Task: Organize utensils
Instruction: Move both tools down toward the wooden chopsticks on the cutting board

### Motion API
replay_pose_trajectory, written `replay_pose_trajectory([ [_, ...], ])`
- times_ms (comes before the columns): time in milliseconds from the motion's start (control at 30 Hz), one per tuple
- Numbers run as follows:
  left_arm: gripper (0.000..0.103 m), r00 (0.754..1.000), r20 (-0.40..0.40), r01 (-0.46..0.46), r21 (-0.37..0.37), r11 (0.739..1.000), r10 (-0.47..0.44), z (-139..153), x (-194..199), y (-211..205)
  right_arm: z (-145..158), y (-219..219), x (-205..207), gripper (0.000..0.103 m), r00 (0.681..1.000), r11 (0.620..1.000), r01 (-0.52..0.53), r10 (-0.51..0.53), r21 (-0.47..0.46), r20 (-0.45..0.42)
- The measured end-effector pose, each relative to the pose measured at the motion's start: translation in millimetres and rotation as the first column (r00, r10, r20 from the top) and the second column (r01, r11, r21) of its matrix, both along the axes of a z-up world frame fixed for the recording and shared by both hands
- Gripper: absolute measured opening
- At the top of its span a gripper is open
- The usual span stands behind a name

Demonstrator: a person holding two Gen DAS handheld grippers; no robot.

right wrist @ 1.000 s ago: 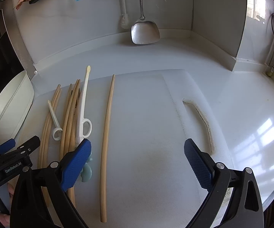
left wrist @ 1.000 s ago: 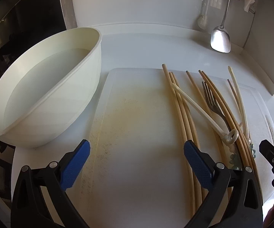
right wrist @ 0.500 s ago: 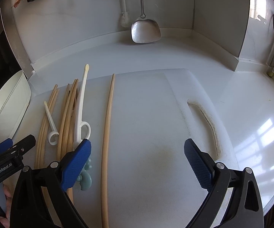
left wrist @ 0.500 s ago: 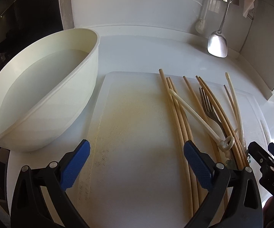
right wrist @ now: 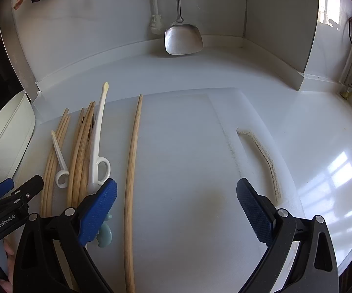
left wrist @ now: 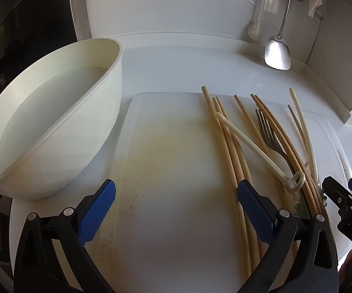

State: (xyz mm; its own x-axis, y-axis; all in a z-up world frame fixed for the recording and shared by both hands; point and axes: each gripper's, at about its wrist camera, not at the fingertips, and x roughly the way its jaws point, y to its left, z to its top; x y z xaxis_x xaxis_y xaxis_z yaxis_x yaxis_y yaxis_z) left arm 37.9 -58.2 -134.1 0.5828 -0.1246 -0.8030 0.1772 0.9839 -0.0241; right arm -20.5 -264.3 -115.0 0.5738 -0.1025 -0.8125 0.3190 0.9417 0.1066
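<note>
Chopsticks (left wrist: 227, 146), fork (left wrist: 267, 134) and white loop-handled sticks (left wrist: 254, 151) bunched on right part of white cutting board (left wrist: 176, 195) in left wrist view. Left gripper (left wrist: 176, 210) low over bare board, jaws wide apart, gripping nothing. Cream bowl (left wrist: 53, 127) just left of board. Metal spatula (left wrist: 277, 53) hanging at back wall.

Right wrist view: right gripper (right wrist: 176, 210) over board, jaws apart, empty. Lone chopstick (right wrist: 132, 171) lying separate, right of bundle, between blue pads (right wrist: 97, 210).
</note>
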Motion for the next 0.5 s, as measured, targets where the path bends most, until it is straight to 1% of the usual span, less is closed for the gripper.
replay_pose_trajectory([
  [67, 0.098, 1.000, 0.006, -0.018, 0.011, 1.000, 0.018, 0, -1, 5, 0, 1, 1, 0.094, 1.000, 1.000, -0.001, 0.001, -0.004, 0.001],
  [100, 0.097, 1.000, -0.009, -0.029, 0.024, 0.999, 0.029, -3, 1, 7, 0, 1, 1, 0.094, 1.000, 1.000, -0.003, 0.003, -0.007, 0.000],
  [200, 0.098, 0.998, -0.044, -0.039, -0.017, 0.999, 0.038, -7, 5, 14, 0, 2, 3, 0.094, 1.000, 1.000, -0.004, 0.004, -0.004, 0.001],
  [233, 0.098, 0.998, -0.048, -0.044, -0.014, 0.999, 0.043, -7, 6, 15, 0, 2, 4, 0.094, 1.000, 1.000, -0.004, 0.004, -0.002, 0.004],
  [300, 0.097, 0.998, -0.028, -0.054, 0.007, 0.999, 0.054, -4, 6, 15, 1, 4, 3, 0.094, 1.000, 1.000, -0.003, 0.003, -0.007, 0.005],
  [400, 0.097, 0.998, -0.039, -0.047, -0.021, 0.999, 0.047, -4, 6, 15, 0, 4, 3, 0.094, 1.000, 1.000, -0.003, 0.003, -0.006, 0.005],
  [500, 0.097, 0.999, -0.031, -0.036, -0.030, 0.999, 0.035, -1, 6, 13, 2, 4, 3, 0.094, 1.000, 1.000, -0.001, 0.001, -0.014, 0.008],
])
